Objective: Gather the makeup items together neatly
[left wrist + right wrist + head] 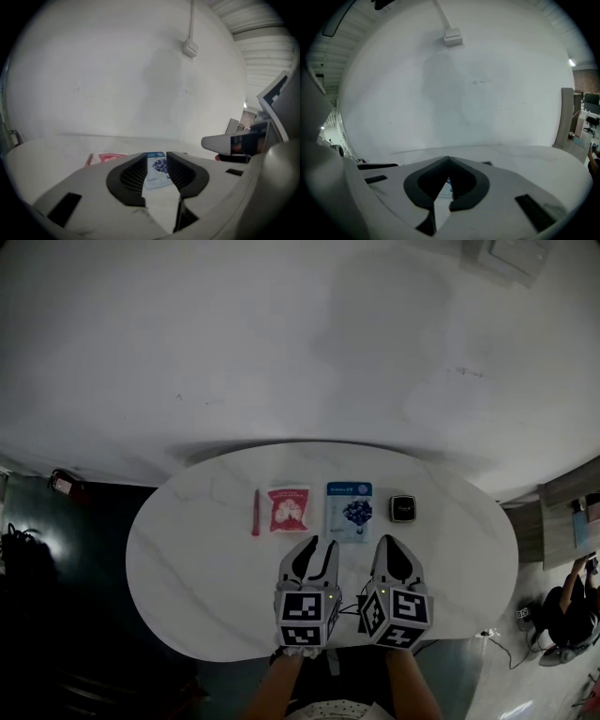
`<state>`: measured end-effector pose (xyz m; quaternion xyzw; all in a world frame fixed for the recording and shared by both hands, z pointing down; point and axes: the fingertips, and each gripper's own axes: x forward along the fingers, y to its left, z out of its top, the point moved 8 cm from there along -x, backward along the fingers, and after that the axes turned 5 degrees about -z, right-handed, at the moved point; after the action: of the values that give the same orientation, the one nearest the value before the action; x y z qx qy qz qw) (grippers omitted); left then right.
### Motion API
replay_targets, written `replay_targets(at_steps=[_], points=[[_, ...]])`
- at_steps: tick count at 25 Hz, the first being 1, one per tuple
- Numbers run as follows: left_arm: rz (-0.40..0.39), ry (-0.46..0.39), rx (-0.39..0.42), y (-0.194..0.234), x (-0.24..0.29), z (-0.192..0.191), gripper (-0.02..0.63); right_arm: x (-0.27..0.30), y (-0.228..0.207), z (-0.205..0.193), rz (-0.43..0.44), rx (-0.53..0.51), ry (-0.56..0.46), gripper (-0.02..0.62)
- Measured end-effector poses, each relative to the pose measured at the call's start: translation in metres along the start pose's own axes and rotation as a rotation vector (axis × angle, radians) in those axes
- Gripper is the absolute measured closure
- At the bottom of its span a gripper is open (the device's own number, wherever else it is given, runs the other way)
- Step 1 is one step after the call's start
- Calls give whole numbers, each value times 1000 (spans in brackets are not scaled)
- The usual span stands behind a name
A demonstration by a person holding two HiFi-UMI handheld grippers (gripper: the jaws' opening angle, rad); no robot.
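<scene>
Four makeup items lie in a row on the oval white table (197, 568): a thin red stick (255, 512), a red sachet (289, 509), a blue sachet (349, 511) and a black square compact (403, 508). Just in front of the row, my left gripper (320, 542) is open and holds nothing. Its tips point between the two sachets. In the left gripper view the blue sachet (158, 168) shows through the gap of the left gripper (157, 161), lying farther off on the table. My right gripper (392, 540) is shut and empty, between the blue sachet and the compact. The right gripper (449, 161) has its tips together.
A white wall rises behind the table, with a small box and cable (190, 48) on it. Dark floor lies left of the table, with a small dark object (64, 484) there. A person sits on the floor at the far right (562, 606).
</scene>
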<state>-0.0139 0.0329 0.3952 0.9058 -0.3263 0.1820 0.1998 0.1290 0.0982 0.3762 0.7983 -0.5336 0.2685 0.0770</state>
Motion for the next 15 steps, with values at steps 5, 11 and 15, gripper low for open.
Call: replay_targets(at_steps=[5,11,15], points=[[3,-30,12,0,-15,4,456,-10,6,-1,-5,-7,-13,594],[4,-63,14,3,-32,10,457,-21,18,2,-1,-32,-44,594],[6,-66,14,4,-42,8,457,-29,27,-2,9,-52,-41,594]])
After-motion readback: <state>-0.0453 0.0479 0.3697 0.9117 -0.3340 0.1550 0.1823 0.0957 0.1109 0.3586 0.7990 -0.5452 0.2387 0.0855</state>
